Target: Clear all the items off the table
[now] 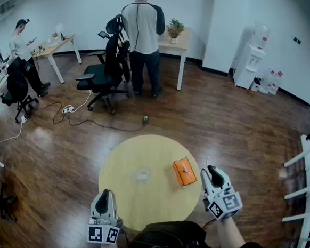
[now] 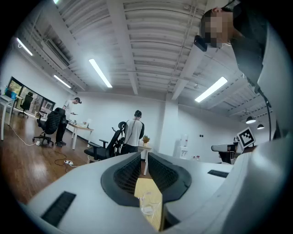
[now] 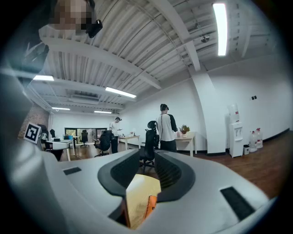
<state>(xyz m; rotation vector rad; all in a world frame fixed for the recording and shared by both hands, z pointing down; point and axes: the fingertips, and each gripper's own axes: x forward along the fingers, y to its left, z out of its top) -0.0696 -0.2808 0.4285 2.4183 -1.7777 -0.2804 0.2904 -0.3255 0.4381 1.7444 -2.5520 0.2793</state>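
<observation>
Head view first: a round pale wooden table (image 1: pixel 146 153) sits low in the centre of the frame, with two items on it. A clear drinking glass (image 1: pixel 142 174) stands near the middle of the tabletop. A flat orange packet (image 1: pixel 184 172) lies to its right, close to the table's right edge; it may be a tissue pack, but the print is too small to read.

The left gripper (image 1: pixel 104 193) hangs at the table's lower-left rim, pointing level across the top. The right gripper (image 1: pixel 208 171) is at the lower-right rim, just beside the orange packet but apart from it.

In the left gripper view, the jaws stand a narrow slot apart with nothing between them, and the glass (image 2: pixel 150 204) shows through the gap, out on the table. In the right gripper view it's the same: a narrow gap, nothing clamped, and the orange packet (image 3: pixel 150 206) lies ahead.

In the upper part of the head view, a person in a grey and white top (image 1: pixel 143 25) stands beside a black office chair (image 1: pixel 105 71), and a white water dispenser (image 1: pixel 251 59) is at the upper right.
</observation>
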